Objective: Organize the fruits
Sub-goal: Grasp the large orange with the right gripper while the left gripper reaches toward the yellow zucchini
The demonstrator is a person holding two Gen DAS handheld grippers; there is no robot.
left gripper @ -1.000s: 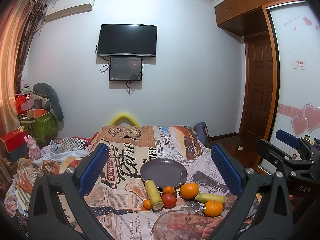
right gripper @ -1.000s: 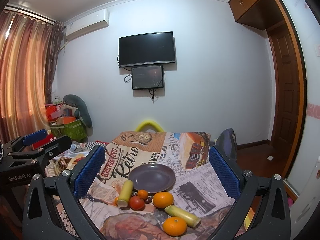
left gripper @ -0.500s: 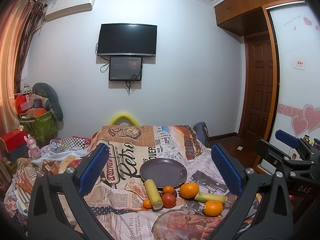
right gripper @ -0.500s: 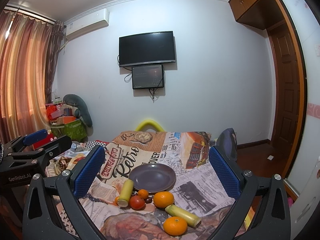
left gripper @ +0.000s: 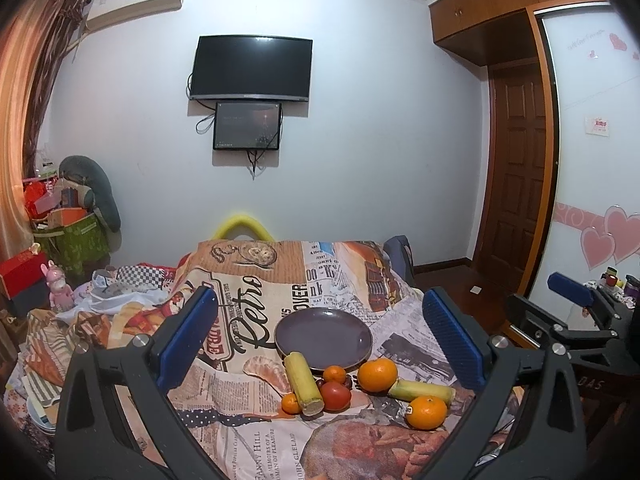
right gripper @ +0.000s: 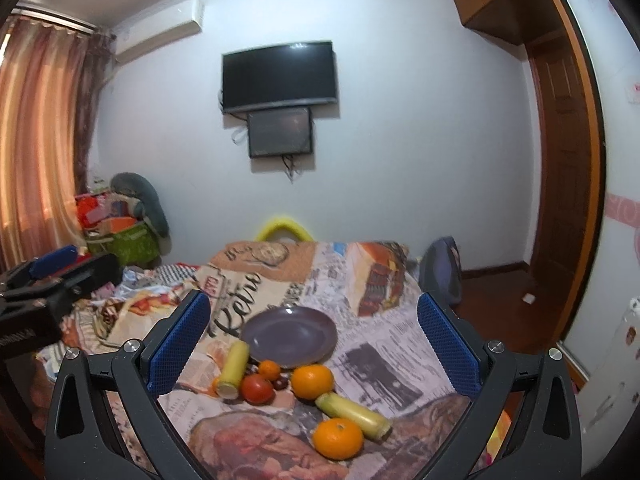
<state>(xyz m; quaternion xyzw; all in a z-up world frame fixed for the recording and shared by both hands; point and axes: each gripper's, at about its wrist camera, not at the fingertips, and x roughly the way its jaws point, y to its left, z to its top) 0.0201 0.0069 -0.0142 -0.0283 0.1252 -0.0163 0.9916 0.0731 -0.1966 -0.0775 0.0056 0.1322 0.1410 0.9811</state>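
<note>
Newspaper-print cloth covers the desk [left gripper: 256, 300], where a purple plate [left gripper: 324, 336] sits with oranges [left gripper: 377, 375], a tomato [left gripper: 335, 396] and yellow stalk pieces [left gripper: 303, 384] clustered just in front. Both the left gripper [left gripper: 320, 336] and right gripper [right gripper: 314, 338] hover level above the fruit, jaws spread wide, holding nothing.

A plain purple plate [left gripper: 324, 334] sits on a cloth [left gripper: 256, 292] printed with retro newspaper patterns. Just before the plate lie orange tangerines [left gripper: 377, 375], a red tomato [left gripper: 335, 396] and yellow-green stalks [left gripper: 303, 384]. The fingers [left gripper: 188, 336] wear blue pads.
</note>
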